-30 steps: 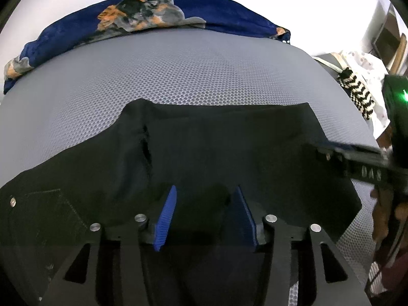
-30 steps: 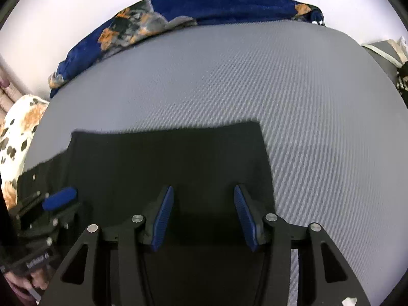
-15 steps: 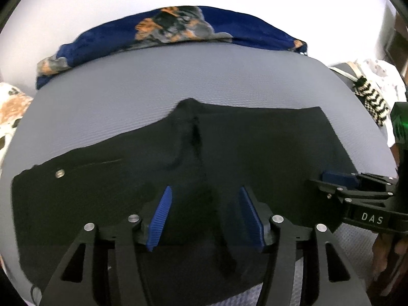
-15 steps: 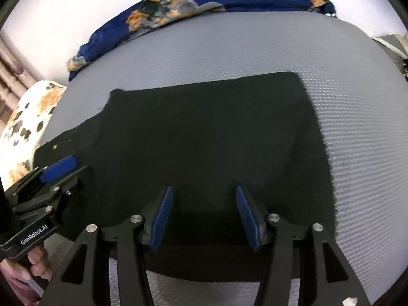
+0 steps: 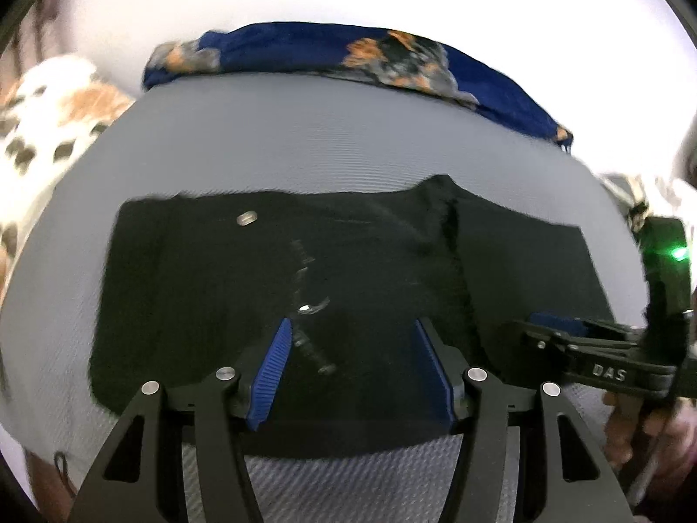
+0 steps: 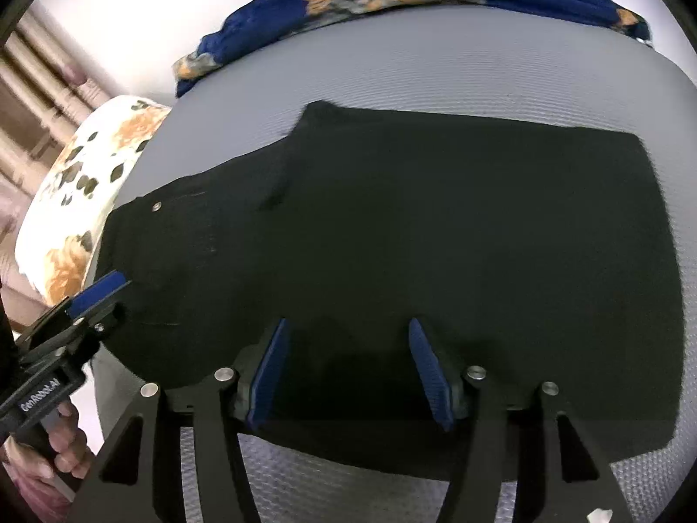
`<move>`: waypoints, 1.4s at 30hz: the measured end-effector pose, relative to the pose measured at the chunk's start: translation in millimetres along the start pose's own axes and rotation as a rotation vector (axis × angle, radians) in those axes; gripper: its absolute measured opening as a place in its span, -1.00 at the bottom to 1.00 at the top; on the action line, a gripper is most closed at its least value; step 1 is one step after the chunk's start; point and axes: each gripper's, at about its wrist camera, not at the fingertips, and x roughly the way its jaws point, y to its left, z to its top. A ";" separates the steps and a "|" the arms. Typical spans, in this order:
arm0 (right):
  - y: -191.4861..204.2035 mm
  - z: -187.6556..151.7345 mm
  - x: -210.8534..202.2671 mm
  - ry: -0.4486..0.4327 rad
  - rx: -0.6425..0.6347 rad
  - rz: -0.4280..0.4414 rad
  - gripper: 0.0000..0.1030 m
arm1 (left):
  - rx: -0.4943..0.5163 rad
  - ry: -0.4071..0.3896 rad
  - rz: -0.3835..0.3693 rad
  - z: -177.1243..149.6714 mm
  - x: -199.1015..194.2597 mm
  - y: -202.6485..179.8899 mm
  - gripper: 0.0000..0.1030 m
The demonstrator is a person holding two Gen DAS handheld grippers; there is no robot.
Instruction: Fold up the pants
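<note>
Swung leftward over the past second: left gripper (image 5: 350,370) now faces the waistband end of the black pants (image 5: 305,287), with zipper fly (image 5: 305,305) and metal button (image 5: 246,218) in plain sight, where a moment ago only the leg panel and crotch seam showed. Pulled back and raised too, on the right side: right gripper (image 6: 348,370) now takes in almost the whole garment (image 6: 414,239), not just a strip of it. Both sets of blue pads spread wide, nothing between them, hovering above the near edge of the cloth.

Pants lying flat on the grey mesh mattress (image 5: 305,139), already doubled leg over leg, waist toward the left, hems toward the right. Slight blur in the left view, so fine creases hard to judge.

Probably a reset between folds: lengthwise fold done, released, and smoothed; crosswise fold not yet begun. Likely next: pinch at the hem corners and carry them over toward the waistband, or the reverse. Worth watching for a grab that takes only the top layer, since the stacked legs could slide apart and skew the edges.

Blue patterned blanket (image 5: 392,52) bunched along the far edge, spotted pillow (image 6: 87,165) at the left, both well apart from the pants.
</note>
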 end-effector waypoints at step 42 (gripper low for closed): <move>29.1 5.9 19.0 0.043 -0.052 -0.029 0.65 | -0.699 -0.103 -0.447 -78.5 12.0 202.0 0.14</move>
